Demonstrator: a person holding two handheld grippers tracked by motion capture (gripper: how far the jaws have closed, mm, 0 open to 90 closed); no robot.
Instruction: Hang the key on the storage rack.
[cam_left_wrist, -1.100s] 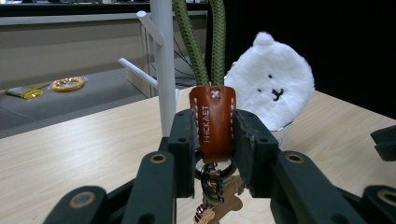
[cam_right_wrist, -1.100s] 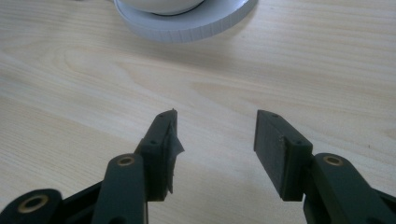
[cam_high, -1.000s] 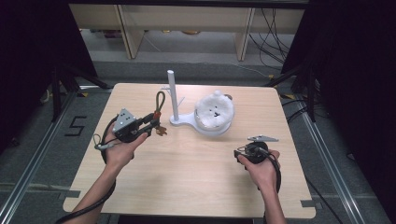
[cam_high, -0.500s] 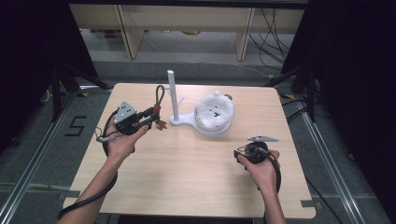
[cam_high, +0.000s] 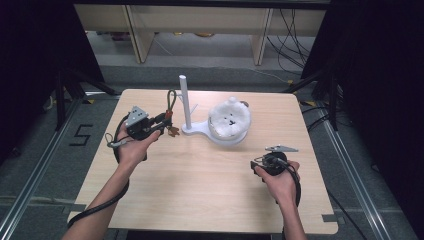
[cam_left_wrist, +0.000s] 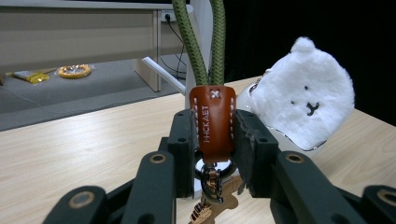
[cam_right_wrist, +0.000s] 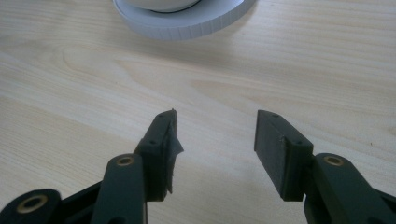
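Keychain w/ green braided cord loop and brown stitched leather tab (cam_left_wrist: 212, 122) is clamped in the left gripper (cam_left_wrist: 212, 140): both black pads press the tab's sides, tab upright, cord loop rising out the top of the left gripper view. Metal ring and small clasp hang below the tab, btwn the jaws. In the high view the same keychain (cam_high: 170, 111) sits at the tip of the left gripper (cam_high: 162, 122), held above the light wooden table (cam_high: 200, 185) on its left half, just beside the white stand w/ upright post and side peg (cam_high: 185, 102); cord loop near the post, can't tell if touching.

White fluffy bear-face pouch (cam_high: 229, 119) rests on the stand's round base, right of the post, tilted; in the left gripper view the bear face (cam_left_wrist: 303, 100) shows behind and right of the tab.

Right gripper (cam_right_wrist: 215, 135): jaws apart, nothing btwn them, pointing down at bare tabletop, w/ the white round base rim (cam_right_wrist: 187, 21) further ahead. In the high view the right gripper (cam_high: 272, 162) is near the table's right edge, well apart from the stand, held by the person's right hand (cam_high: 280, 182).
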